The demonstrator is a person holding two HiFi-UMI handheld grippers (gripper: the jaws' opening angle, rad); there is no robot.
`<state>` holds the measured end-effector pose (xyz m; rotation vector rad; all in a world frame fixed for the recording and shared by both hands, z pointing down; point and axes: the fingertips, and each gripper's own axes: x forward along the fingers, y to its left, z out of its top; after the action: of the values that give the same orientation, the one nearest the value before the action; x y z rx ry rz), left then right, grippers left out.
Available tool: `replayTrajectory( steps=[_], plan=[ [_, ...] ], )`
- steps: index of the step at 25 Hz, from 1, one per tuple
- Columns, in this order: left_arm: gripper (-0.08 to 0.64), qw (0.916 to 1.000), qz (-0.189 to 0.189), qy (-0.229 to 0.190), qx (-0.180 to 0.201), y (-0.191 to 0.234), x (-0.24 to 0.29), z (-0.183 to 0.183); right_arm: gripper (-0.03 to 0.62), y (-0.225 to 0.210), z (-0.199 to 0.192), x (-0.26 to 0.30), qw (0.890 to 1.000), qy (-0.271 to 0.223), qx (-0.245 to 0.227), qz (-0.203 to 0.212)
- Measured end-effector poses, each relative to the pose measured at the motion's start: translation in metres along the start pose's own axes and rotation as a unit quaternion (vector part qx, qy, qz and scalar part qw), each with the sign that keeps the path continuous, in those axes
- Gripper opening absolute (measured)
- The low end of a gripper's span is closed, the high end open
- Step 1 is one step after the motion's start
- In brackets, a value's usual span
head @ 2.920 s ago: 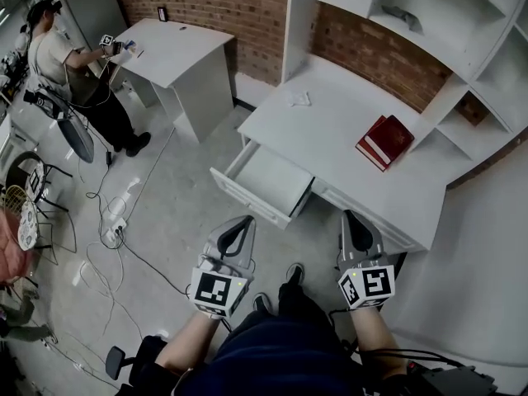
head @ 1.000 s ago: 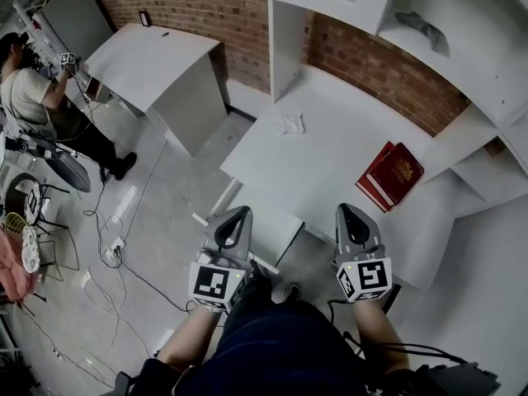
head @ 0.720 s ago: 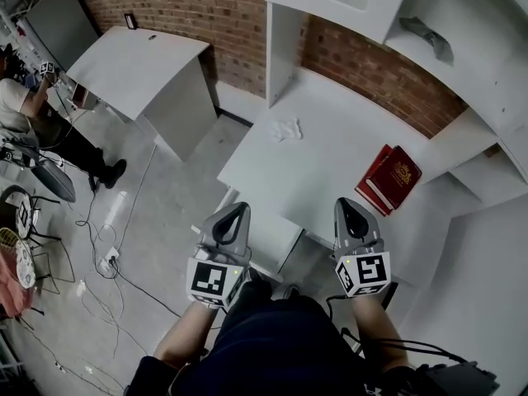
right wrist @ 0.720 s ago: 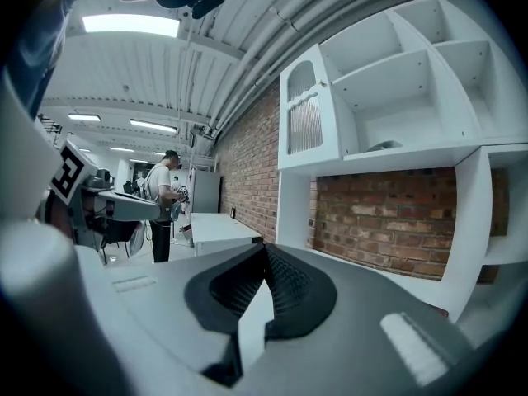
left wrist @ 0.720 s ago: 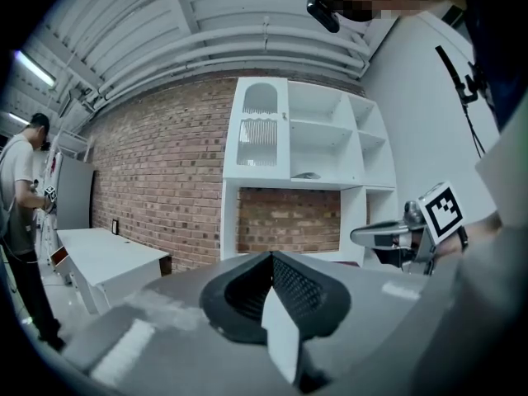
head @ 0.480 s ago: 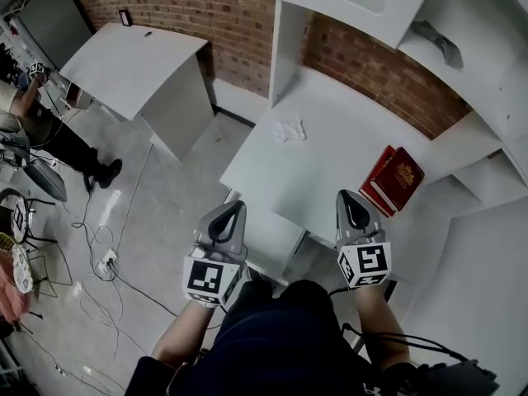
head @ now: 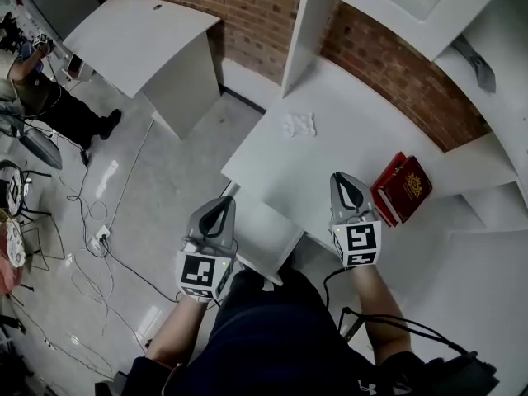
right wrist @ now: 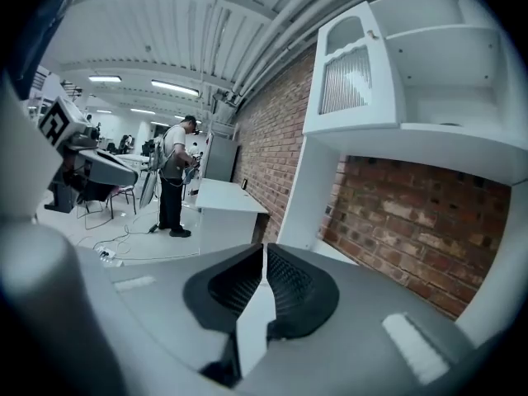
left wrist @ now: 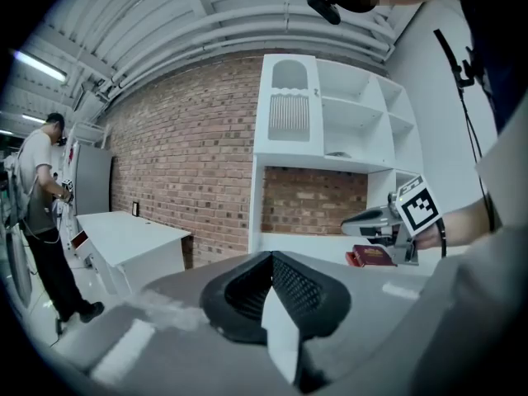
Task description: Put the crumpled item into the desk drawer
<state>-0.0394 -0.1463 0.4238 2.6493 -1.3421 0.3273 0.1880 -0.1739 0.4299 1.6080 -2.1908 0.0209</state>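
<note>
A crumpled white item (head: 299,124) lies on the white desk (head: 355,139) near its far left corner. Below the desk's front edge the drawer (head: 264,231) stands pulled out, its near end hidden behind my body. My left gripper (head: 219,206) hovers shut over the drawer's left side, holding nothing. At the desk's front edge my right gripper (head: 343,180) is shut and empty, well short of the crumpled item. The left gripper view shows shut jaws (left wrist: 269,259) and the right gripper (left wrist: 388,221) beyond. Shut jaws (right wrist: 263,251) show too in the right gripper view.
Red books (head: 403,188) lie on the desk right of my right gripper. White shelves (head: 462,31) rise behind against a brick wall. A second white table (head: 140,31) stands at the left, with a person (head: 49,97) beside it and cables (head: 99,238) on the floor.
The head view has moved in over the desk, so the desk and crumpled item sit nearer and the drawer lies under me. Both grippers stay shut and empty.
</note>
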Motion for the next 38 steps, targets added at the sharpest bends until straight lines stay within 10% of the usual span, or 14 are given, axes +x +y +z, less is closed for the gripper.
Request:
replayTrajectory(
  steps=[15, 38],
  plan=[
    [0.002, 0.9936, 0.083, 0.07, -0.035, 0.03, 0.0, -0.057, 0.057, -0.007, -0.065, 0.146, 0.985, 0.086, -0.115, 0.093],
    [0.002, 0.9712, 0.179, 0.122, -0.099, 0.065, -0.053, -0.113, 0.092, -0.009, -0.185, 0.276, 0.902, 0.283, -0.278, 0.171]
  ],
)
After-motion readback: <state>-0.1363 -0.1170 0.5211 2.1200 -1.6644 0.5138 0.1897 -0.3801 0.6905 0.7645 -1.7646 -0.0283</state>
